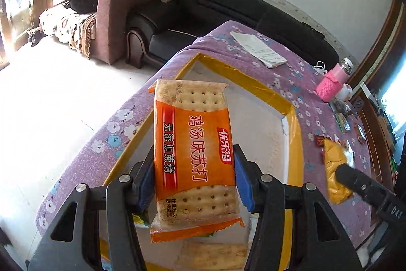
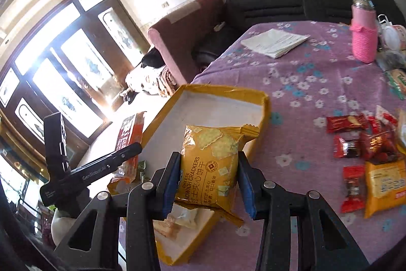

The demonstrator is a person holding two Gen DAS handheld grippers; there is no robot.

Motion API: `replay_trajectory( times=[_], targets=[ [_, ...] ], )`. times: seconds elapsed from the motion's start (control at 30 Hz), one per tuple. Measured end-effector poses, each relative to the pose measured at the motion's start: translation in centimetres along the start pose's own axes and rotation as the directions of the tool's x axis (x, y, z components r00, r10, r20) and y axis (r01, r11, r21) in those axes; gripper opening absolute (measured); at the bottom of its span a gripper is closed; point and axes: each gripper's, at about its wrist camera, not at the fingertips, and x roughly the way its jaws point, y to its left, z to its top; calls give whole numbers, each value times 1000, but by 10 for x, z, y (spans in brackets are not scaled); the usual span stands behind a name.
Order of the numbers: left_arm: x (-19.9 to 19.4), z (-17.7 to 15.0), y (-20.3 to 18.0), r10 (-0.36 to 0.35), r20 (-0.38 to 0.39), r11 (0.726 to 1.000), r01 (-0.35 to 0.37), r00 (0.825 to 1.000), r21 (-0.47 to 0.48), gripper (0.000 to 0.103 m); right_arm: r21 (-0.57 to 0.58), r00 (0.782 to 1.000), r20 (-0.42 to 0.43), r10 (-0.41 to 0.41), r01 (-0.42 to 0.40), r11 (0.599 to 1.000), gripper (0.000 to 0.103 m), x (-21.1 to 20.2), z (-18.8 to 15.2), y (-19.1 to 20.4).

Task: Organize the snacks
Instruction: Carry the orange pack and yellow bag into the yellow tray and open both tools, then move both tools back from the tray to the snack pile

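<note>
My left gripper (image 1: 194, 177) is shut on an orange soda cracker pack (image 1: 195, 151) and holds it above the yellow-rimmed cardboard box (image 1: 243, 75). My right gripper (image 2: 206, 182) is shut on a yellow cheese sandwich cracker pack (image 2: 210, 164) and holds it over the same box (image 2: 223, 89), near its right wall. The left gripper and its orange pack (image 2: 129, 133) show at the left of the right wrist view. The right gripper's arm and the yellow pack (image 1: 335, 169) show at the right of the left wrist view. Several packs lie in the near end of the box.
Several red snack packets (image 2: 347, 123) and a yellow pack (image 2: 385, 184) lie on the purple floral tablecloth (image 2: 317, 83) right of the box. A pink-sleeved bottle (image 2: 362, 40) and white papers (image 2: 274, 41) sit at the far side. Sofas stand beyond the table's left edge.
</note>
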Motion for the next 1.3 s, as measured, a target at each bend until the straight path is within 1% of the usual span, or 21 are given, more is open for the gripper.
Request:
replay_trajectory(
  times=[0.07, 0.17, 0.23, 0.37, 0.43, 0.53, 0.63, 0.73, 0.8, 0.93, 1.03, 1.17, 1.23, 1.3],
  targets=[
    [10, 4, 6, 22, -20, 1000, -22, 1000, 0, 54, 6, 998, -57, 3, -2, 1000, 43, 32, -1, 9],
    [28, 8, 17, 9, -64, 1000, -10, 998, -21, 54, -1, 992, -120, -27, 27, 1000, 43, 70, -4, 20],
    [36, 8, 20, 1, -78, 1000, -3, 997, -29, 54, 2, 988, -146, -42, 42, 999, 43, 87, -4, 21],
    [38, 6, 20, -30, -82, 999, 27, 996, -34, 54, -9, 982, -176, -69, 69, 998, 43, 106, -5, 19],
    [37, 7, 21, -56, -83, 998, 53, 995, -43, 54, -20, 980, -187, -68, 66, 998, 46, 111, -7, 23],
    [27, 7, 24, -76, -75, 995, 71, 994, -66, 54, -25, 983, -175, -51, 47, 999, 47, 110, -3, 27],
    [2, 5, 22, -78, -29, 995, 76, 997, -58, 54, -29, 989, -141, -39, 35, 999, 50, 94, -5, 30],
    [-29, -1, 15, -101, 19, 994, 101, 995, -43, 55, -30, 995, -95, -19, 16, 999, 51, 68, -8, 27],
    [-47, -8, 7, -126, 40, 991, 128, 991, -41, 58, -33, 998, -62, -13, 11, 999, 53, 47, -14, 24],
    [-73, -22, -19, -187, 60, 982, 189, 981, -24, 58, -24, 1000, 4, -12, 12, 1000, 53, 10, -26, 9],
    [-93, -31, -46, -243, 64, 970, 243, 968, 2, 58, -20, 998, 54, -24, 26, 999, 53, -21, -35, -4],
    [-127, -38, -84, -323, 72, 946, 319, 944, 56, 58, -14, 989, 134, -61, 63, 998, 53, -71, -46, -23],
    [-151, -41, -101, -358, 90, 932, 350, 929, 93, 58, 6, 982, 174, -79, 79, 997, 53, -99, -49, -35],
    [-180, -43, -111, -373, 127, 925, 357, 919, 132, 58, 28, 972, 212, -103, 99, 995, 53, -129, -51, -47]
  ],
)
